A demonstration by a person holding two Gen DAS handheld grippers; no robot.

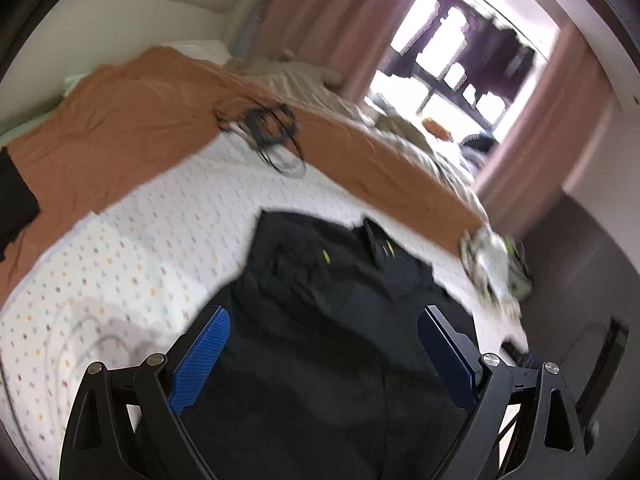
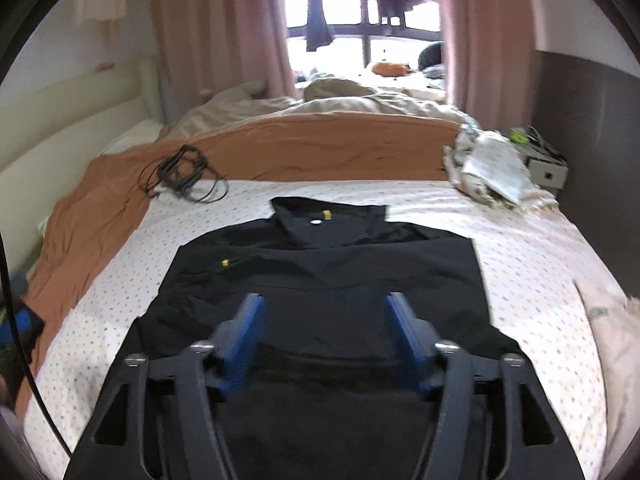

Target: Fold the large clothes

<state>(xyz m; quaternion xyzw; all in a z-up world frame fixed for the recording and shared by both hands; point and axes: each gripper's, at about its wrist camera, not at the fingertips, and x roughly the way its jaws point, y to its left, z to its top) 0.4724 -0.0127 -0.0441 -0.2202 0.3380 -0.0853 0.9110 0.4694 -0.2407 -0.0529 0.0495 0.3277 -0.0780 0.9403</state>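
Note:
A large black garment (image 2: 320,272) with small yellow tags lies spread flat on the dotted white sheet (image 2: 520,248), collar at the far end. It also shows in the left wrist view (image 1: 320,292), which is blurred. My right gripper (image 2: 324,308) is open and empty, above the garment's near part. My left gripper (image 1: 324,320) is open and empty, above the garment's near left part. Neither gripper touches the cloth as far as I can tell.
An orange blanket (image 2: 320,140) lies across the far side of the bed. A tangle of black cables (image 2: 184,176) lies at the far left. A crumpled patterned cloth (image 2: 492,168) sits at the far right corner. Pink curtains (image 2: 224,24) and a window stand behind.

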